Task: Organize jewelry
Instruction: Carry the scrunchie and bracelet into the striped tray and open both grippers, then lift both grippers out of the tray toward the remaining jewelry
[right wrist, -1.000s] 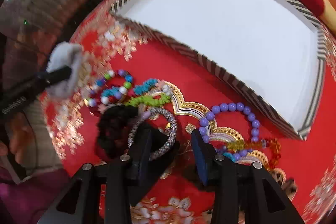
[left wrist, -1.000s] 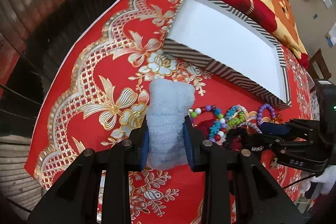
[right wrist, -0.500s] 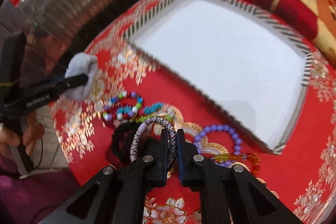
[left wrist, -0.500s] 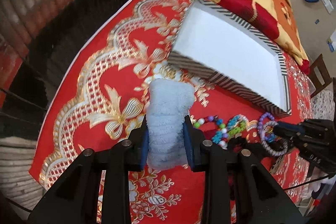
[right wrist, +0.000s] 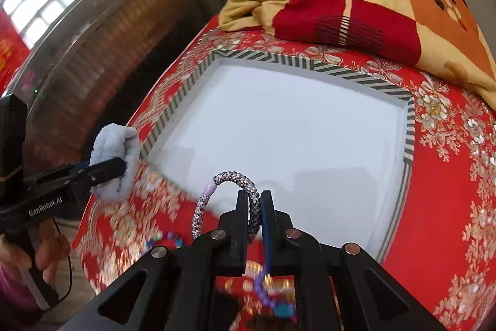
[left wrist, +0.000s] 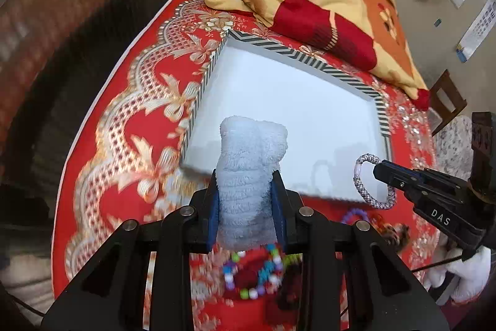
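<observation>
At lower centre, the right gripper (right wrist: 254, 203) is clamped on a speckled woven cord bracelet (right wrist: 228, 179), over the white striped-rim tray (right wrist: 409, 126). The left gripper (left wrist: 247, 200) squeezes a pale blue fluffy scrunchie (left wrist: 251, 163) at that tray's near edge.

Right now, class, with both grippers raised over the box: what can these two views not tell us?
- Bead bracelets on the cloth, left wrist view: motion-blurred, partly behind the left gripper and its fluffy blue scrunchie.
- Purple beads, right wrist view: mostly behind the right gripper.
- Woven bracelet: lower part hidden between the fingers.
</observation>
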`<state>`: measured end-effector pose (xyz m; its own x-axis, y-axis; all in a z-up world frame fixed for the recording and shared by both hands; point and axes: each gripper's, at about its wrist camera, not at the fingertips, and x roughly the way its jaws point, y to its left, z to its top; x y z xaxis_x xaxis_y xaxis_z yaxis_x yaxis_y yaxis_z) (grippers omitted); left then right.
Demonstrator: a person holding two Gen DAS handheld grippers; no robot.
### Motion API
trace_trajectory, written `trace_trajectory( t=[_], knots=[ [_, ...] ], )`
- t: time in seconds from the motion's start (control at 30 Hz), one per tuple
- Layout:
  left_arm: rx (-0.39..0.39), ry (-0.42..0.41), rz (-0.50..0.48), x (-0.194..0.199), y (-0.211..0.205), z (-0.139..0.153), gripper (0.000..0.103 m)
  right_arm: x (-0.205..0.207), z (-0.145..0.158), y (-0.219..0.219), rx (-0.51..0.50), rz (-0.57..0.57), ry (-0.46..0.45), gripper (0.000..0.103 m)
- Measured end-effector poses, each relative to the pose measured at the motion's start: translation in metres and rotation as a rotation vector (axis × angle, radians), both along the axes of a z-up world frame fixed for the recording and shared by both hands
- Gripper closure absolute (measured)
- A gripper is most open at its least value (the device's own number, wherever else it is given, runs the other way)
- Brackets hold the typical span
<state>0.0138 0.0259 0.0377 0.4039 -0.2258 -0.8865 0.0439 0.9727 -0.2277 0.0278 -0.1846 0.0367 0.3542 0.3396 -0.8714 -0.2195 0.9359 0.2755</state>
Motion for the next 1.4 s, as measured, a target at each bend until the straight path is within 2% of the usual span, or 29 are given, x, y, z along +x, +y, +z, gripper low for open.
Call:
trace_trajectory(
  t=[0.3,0.4,0.6,0.67,0.7,0.77,0.8,0.87,0.97,1.23,1.4],
  knots=[
    [0.109,0.065,-0.035,0.061,-0.016,-0.042,0.076,0.039,-0.045,0.014,-0.002,-0.063,0.066,0.096],
    [0.146,0.081,-0.04,0.067,-0.016,-0.054,0.076,0.041,-0.058,0.025,-0.009,-0.052,0.086,0.096],
    [0.17,0.092,-0.045,0.072,-0.015,-0.068,0.076,0.042,-0.07,0.033,-0.028,-0.045,0.113,0.096],
    [0.17,0.091,-0.041,0.072,-0.015,-0.07,0.076,0.042,-0.072,0.032,-0.029,-0.052,0.118,0.092],
    [0.168,0.092,-0.037,0.072,-0.015,-0.071,0.074,0.041,-0.071,0.03,-0.017,-0.058,0.115,0.088],
    [0.164,0.093,-0.033,0.072,-0.015,-0.072,0.068,0.039,-0.069,0.028,-0.006,-0.064,0.107,0.064],
    [0.165,0.092,-0.032,0.072,-0.015,-0.071,0.065,0.038,-0.066,0.027,0.0,-0.064,0.1,0.063],
    [0.162,0.078,-0.026,0.07,-0.015,-0.069,0.053,0.034,-0.059,0.026,-0.005,-0.067,0.082,0.063],
    [0.147,0.044,-0.016,0.065,-0.013,-0.061,0.045,0.025,-0.045,0.023,-0.001,-0.076,0.05,0.063],
    [0.136,0.005,-0.011,0.038,-0.017,-0.035,0.045,-0.01,-0.021,0.021,-0.036,-0.114,0.008,0.063],
    [0.102,-0.006,-0.007,0.013,-0.018,-0.022,0.045,-0.032,-0.012,0.016,-0.053,-0.136,-0.01,0.063]
  ],
)
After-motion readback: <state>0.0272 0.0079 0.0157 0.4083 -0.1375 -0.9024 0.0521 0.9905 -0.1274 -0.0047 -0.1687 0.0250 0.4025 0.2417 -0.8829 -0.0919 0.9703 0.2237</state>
